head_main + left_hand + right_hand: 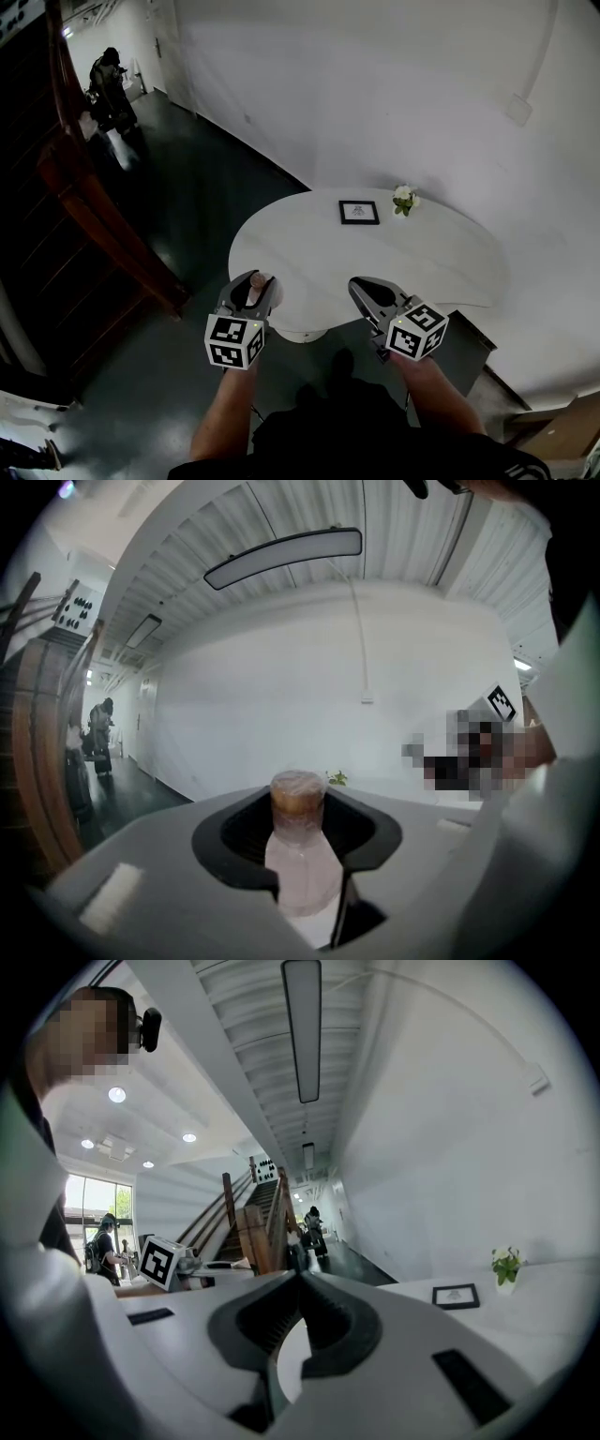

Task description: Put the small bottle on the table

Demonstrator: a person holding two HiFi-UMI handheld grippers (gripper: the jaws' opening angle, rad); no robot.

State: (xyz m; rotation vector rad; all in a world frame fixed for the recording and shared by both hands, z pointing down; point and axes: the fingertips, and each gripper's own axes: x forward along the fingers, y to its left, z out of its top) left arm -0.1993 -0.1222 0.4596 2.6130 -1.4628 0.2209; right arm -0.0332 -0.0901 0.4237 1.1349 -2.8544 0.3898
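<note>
left gripper view showed my left gripper clamped on the small bottle. its jaws stood fairly wide around the rounded body, and the neck and cap poked up between them. my right gripper had its jaws closed together on nothing. in the head view the bottle hung at the near left edge of the table; whether it was over the top or just short of it, and how high, i couldn't tell. that edge was my worry: set down there, the base could have landed half off the rim and tipped toward the dark, glossy floor. the bottle looked smooth and translucent, pale pink-white with a brownish cap, so i judged it could slip or rotate in the hard black pads if i tilted it, and letting go before the base sat flat would have let it topple. the table was a smooth matte white top with a curved, bean-like outline. well across it lay a flat black picture frame, with a small sprig of white flowers beside that, both clear of any sensible landing spot.
</note>
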